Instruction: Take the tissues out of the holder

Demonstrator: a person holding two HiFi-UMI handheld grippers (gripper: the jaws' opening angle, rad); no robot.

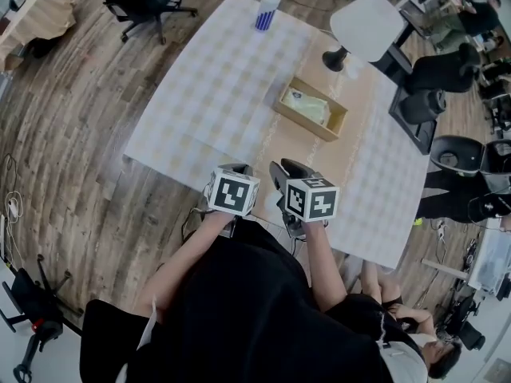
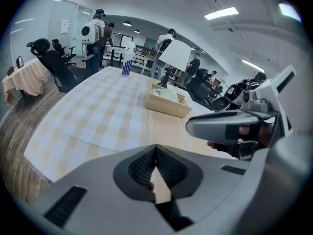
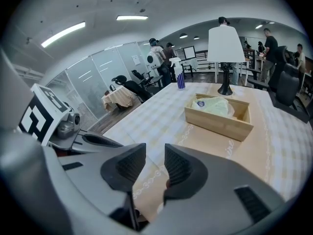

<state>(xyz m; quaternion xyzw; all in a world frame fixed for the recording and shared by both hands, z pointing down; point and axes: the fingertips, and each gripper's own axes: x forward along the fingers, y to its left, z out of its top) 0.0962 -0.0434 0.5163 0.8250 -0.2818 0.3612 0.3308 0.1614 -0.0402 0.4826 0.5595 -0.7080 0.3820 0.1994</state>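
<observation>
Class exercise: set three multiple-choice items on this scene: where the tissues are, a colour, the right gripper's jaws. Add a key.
1. Where is the tissue pack? A on the floor; B in the wooden holder; C on a chair.
2. The lamp shade is: A white; B red; C black.
3. The right gripper's jaws are: A shut on tissues; B apart, empty; C shut on a cloth.
Key: 1 B, holder walls surround it; 2 A, shade shows white; 3 B, clear gap between them.
</observation>
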